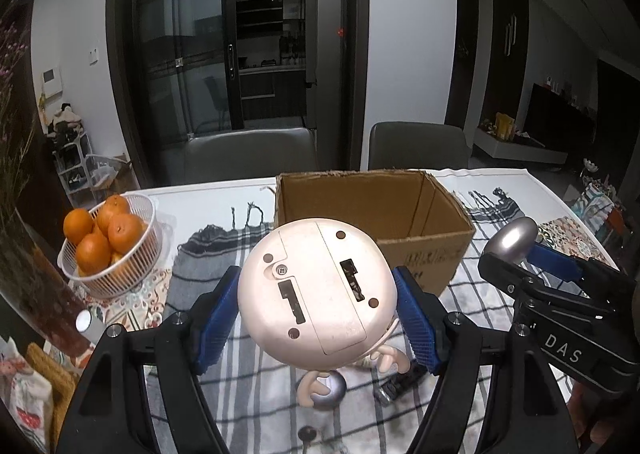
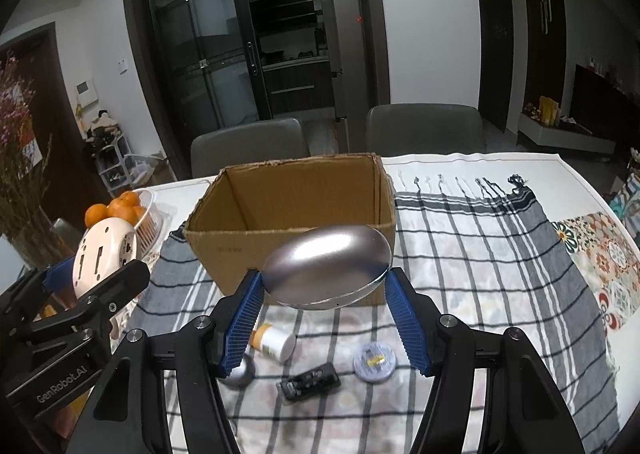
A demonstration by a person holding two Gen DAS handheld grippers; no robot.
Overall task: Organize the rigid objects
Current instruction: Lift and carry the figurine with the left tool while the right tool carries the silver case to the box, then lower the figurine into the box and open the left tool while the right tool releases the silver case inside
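— What sits on the table (image 2: 460, 163) besides the clutter?
— A white basket (image 1: 120, 278) of oranges (image 1: 108, 232) at its left end, on the checked cloth (image 2: 500, 262).
— Behind the table?
— Two grey chairs (image 1: 248, 153), then dark glass doors (image 2: 200, 53).

Both grippers hang tilted downward just short of the cardboard box (image 2: 296, 213), the left gripper (image 1: 318, 310) nearer its left corner with blue pads clamped on a round pink toy (image 1: 316, 290), the right gripper (image 2: 326, 294) before its front wall, pads gripping a silver oval case (image 2: 326, 266).
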